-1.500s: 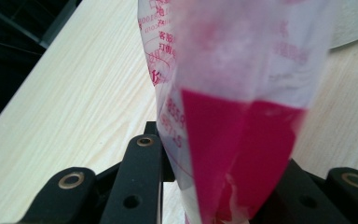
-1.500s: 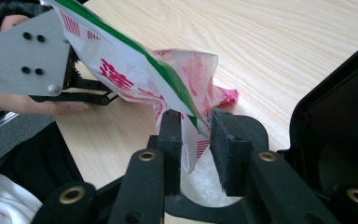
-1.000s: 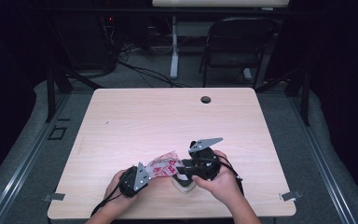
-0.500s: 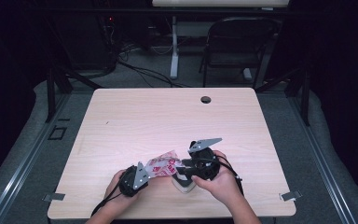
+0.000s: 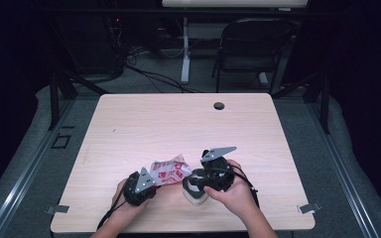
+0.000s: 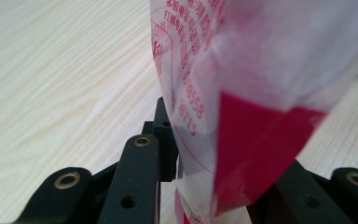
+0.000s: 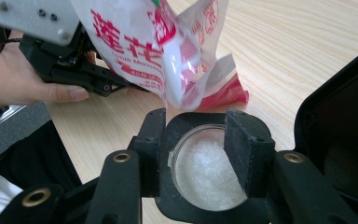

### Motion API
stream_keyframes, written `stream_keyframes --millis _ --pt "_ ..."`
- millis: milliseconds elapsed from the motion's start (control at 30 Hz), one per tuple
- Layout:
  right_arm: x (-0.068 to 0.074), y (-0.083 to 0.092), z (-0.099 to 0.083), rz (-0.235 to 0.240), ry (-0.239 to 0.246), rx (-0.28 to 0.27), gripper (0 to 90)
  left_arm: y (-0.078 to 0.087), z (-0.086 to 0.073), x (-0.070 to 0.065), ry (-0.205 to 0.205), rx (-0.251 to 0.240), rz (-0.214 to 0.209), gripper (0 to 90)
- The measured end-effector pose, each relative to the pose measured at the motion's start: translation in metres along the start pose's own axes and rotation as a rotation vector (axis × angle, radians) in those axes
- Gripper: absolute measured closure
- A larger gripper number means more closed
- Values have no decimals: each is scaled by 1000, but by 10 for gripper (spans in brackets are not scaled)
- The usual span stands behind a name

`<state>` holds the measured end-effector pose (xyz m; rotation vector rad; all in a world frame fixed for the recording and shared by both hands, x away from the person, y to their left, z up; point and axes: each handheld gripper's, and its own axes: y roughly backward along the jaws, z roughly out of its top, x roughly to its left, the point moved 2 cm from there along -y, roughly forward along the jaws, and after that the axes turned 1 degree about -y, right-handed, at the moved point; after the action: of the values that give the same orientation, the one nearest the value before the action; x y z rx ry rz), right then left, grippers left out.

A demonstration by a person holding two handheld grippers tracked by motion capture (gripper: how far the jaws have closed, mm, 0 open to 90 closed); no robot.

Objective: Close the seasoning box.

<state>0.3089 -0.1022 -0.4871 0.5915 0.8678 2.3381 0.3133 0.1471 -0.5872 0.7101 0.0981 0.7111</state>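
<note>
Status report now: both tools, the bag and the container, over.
Left tool shut on bag. Right tool around container, jaws just opening. Nothing in the way.

In the left gripper view, the white plastic bag with red printing (image 6: pixel 242 93) is blurred from closeness and cut off by the top, right and bottom edges; it hides most of the right-hand jaw, and whether the pads press it cannot be told. In the right gripper view, the round container of white crystals (image 7: pixel 205 172) is partly hidden behind the black jaws. In the high view, the print on the bag (image 5: pixel 168 171) is too small to read.
</note>
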Motion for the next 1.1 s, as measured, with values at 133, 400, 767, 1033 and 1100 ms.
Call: stream_keyframes --millis 133,400,767,1033,1100 --pt "0 0 0 -2 0 1 591 1 -3 8 81 -9 -28 736" --pt "0 0 0 -3 1 3 591 0 -9 20 252 -38 -77 732" --pt "-1 0 -1 -3 -7 0 590 0 -12 26 344 -55 -104 727" --pt "-2 -1 -1 -3 -7 0 590 4 -12 30 348 -83 -113 680" --pt "-2 0 -1 -3 -6 5 590 4 -12 30 344 -94 -111 661"
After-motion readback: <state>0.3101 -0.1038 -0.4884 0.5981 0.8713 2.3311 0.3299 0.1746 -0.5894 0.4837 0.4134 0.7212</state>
